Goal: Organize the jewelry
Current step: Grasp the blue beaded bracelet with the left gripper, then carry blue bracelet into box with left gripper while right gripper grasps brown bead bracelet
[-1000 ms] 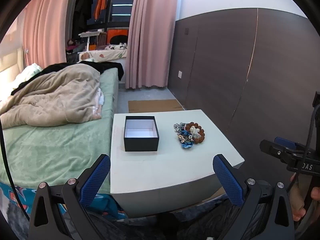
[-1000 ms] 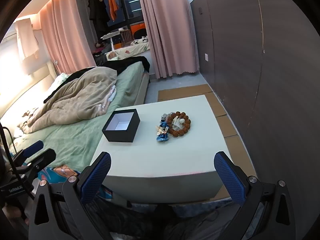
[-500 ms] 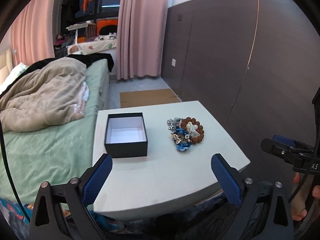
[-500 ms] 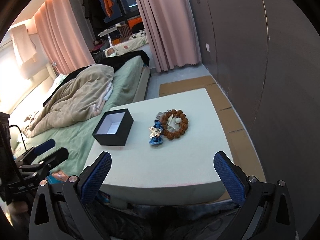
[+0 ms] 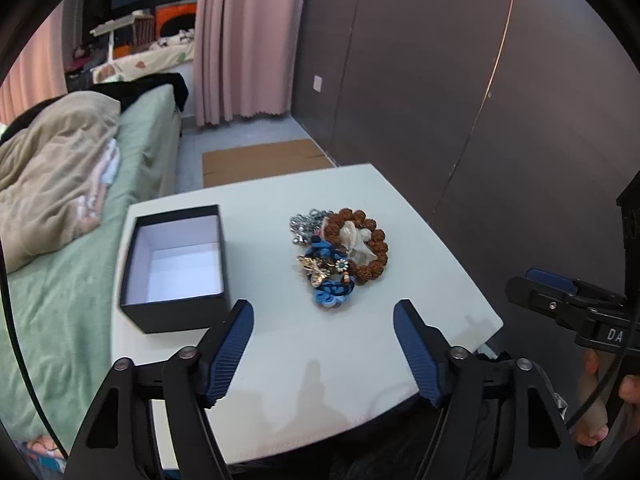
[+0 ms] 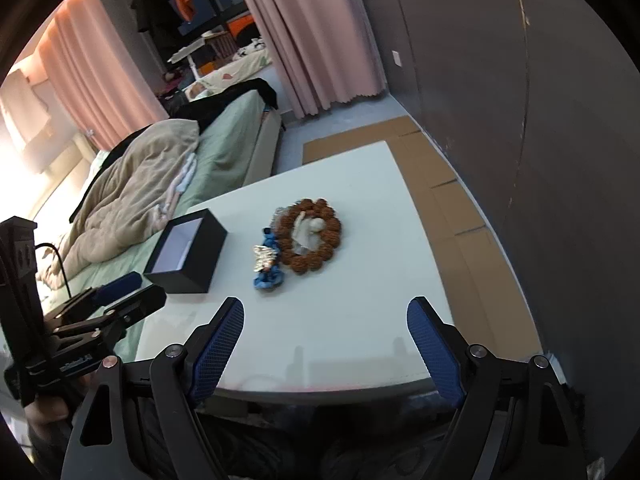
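Both tongs gape, just closing — black box (image 5: 176, 268) holds nothing.

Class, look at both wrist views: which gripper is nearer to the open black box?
Left. The left gripper hovers just in front of the black box, one finger beside its near corner. The right gripper sits further along the table's near edge, facing the jewelry pile.

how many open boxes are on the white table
1. The black box, lid off and white inside, sits on the white table at its bed-side edge, left of the jewelry pile in both wrist views. Nothing shows inside it. No second box is visible.
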`<state>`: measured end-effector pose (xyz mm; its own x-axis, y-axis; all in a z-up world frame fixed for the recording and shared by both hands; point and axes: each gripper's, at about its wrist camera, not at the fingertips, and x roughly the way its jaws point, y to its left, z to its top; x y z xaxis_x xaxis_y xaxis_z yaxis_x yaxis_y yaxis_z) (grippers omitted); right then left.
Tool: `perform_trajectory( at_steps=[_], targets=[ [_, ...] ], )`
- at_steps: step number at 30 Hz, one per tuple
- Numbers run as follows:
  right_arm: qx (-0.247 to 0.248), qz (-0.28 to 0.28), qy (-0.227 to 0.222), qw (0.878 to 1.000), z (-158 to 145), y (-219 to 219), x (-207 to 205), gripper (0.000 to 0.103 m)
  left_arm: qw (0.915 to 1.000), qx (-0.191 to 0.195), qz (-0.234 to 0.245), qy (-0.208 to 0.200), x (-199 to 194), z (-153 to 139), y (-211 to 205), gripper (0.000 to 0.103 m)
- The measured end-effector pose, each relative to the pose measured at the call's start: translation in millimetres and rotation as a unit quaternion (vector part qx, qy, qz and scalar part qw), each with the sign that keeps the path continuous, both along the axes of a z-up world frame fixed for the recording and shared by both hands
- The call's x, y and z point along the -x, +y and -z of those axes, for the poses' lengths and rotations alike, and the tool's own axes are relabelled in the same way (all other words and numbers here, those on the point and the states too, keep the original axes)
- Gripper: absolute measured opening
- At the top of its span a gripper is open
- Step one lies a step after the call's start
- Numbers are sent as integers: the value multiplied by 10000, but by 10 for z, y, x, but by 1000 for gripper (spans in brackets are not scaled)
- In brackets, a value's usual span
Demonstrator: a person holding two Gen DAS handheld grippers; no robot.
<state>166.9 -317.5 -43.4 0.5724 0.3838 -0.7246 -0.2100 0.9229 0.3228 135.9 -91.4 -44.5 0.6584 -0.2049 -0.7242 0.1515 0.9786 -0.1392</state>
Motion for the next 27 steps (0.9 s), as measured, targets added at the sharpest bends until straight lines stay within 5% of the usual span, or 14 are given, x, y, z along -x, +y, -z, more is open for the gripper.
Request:
perform_trajectory(
  at_steps=[12, 20, 27],
  targets=[
    [-132, 250, 413, 9987, 257, -248, -308, 76, 9977, -51, 265, 620, -586, 428, -289, 50],
    [-150, 302, 524, 9981, 332, -305, -433, 76, 9951, -458, 205, 853, -839, 720, -440, 48],
    [-200, 219, 594, 9978, 429, -264, -495, 76, 9951, -479, -3, 867, -881, 764, -386, 20]
  ],
)
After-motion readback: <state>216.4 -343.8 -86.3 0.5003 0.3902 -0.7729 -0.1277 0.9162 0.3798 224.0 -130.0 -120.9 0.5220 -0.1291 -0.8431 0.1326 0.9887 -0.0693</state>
